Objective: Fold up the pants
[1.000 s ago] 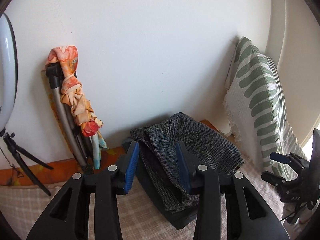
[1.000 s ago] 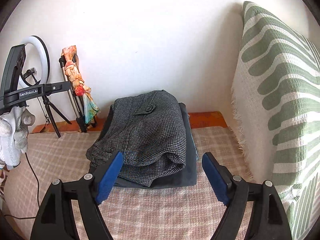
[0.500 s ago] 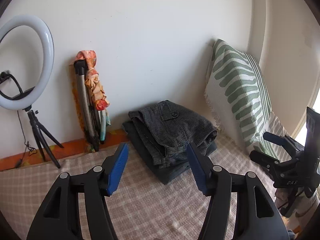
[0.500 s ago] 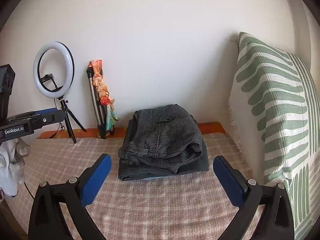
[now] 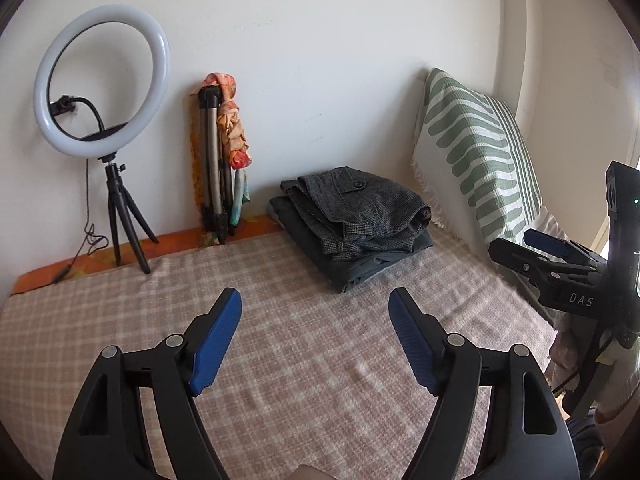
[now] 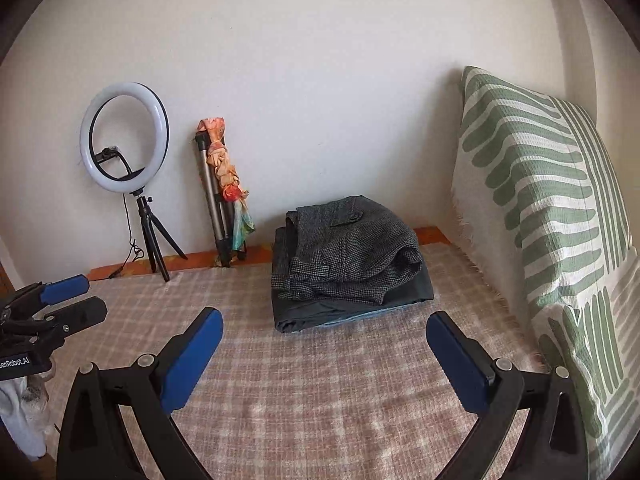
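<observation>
Left tongs point(image 5: 315, 342): jaws spread wide with nothing between them, blue pads facing each other above the checked blanket point(image 5: 280, 360); the black frame runs out of the lower edge of the left wrist view, so the hand that holds it is hidden. Right tongs point(image 6: 324, 360): likewise parted and empty, held above the same blanket, frame cut off below. Each tool also appears in the other's view: the right tongs enter the left wrist view at its right edge, partly cropped, and the left tongs point(image 6: 60, 300) enter the right wrist view at its left edge, where a pale cloth below them is too cropped to identify. Both tools point toward the wall, tilted slightly downward, well apart from the clothing.

Folded pants point(image 5: 360, 212) point(image 6: 348, 248): grey houndstooth, a buttoned pocket flap uppermost, lying on top of a darker folded garment point(image 6: 352, 308); a strip of light blue shows beneath that stack at its near edge, and what it belongs to cannot be told. The stack rests on the blanket near the wall, just beside a green-and-white striped cushion point(image 6: 540, 208) that leans upright to its right.

Along the wall to the left: a folded tripod point(image 5: 214, 168) wrapped with an orange patterned scarf point(image 5: 232, 128), then a ring light point(image 5: 102, 80) on a small black stand. An orange strip point(image 5: 120, 252) shows between the blanket's far edge and the wall.
</observation>
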The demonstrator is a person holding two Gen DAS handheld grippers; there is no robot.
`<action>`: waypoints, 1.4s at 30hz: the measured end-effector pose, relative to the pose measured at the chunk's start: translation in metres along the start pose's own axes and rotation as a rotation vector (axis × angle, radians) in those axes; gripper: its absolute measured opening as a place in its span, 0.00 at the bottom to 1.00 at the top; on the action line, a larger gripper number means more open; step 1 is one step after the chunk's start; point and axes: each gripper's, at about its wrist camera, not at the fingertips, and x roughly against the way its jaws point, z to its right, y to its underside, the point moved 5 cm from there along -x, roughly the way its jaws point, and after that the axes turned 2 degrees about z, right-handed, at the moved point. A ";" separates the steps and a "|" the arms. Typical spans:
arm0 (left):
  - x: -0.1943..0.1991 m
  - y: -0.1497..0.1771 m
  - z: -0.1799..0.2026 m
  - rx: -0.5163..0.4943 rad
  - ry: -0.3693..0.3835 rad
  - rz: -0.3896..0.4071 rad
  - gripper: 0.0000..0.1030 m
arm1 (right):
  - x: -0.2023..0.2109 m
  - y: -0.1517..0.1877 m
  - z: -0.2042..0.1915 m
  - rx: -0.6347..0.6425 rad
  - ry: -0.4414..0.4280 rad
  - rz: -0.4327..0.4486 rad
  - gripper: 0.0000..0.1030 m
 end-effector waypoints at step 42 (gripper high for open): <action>0.031 0.090 -0.058 0.082 -0.185 -0.024 0.85 | -0.035 0.063 -0.047 0.054 0.035 -0.028 1.00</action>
